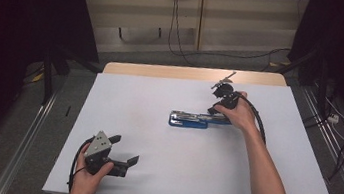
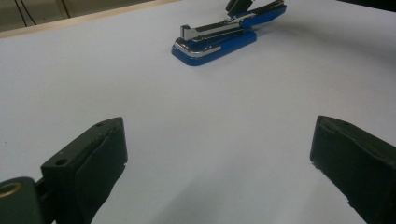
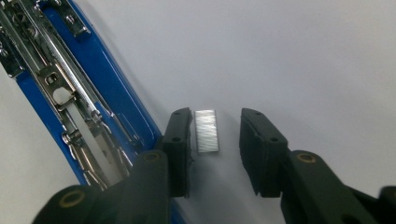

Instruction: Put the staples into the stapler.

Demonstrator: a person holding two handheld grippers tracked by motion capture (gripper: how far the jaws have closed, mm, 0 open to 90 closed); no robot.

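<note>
A blue stapler [image 1: 188, 119] lies swung open on the white table [image 1: 159, 176], its chrome staple channel [image 3: 51, 74] bared. Just right of its rear end my right gripper [image 1: 215, 111] points down at the table. In the right gripper view a short silver strip of staples [image 3: 206, 131] lies flat between the jaws of this gripper [image 3: 215, 116]. The left jaw is close beside the strip and the right jaw stands off with a gap, so nothing is pinched. My left gripper [image 1: 126, 148] rests open near the table's front left, with bare table between its wide-spread jaws [image 2: 219, 126] and the stapler [image 2: 215, 39] far ahead.
A wooden strip [image 1: 193, 73] edges the table's far side. Black stands [image 1: 49, 76] and cables [image 1: 178, 32] are on the floor around the table. White table surface stretches between the two hands.
</note>
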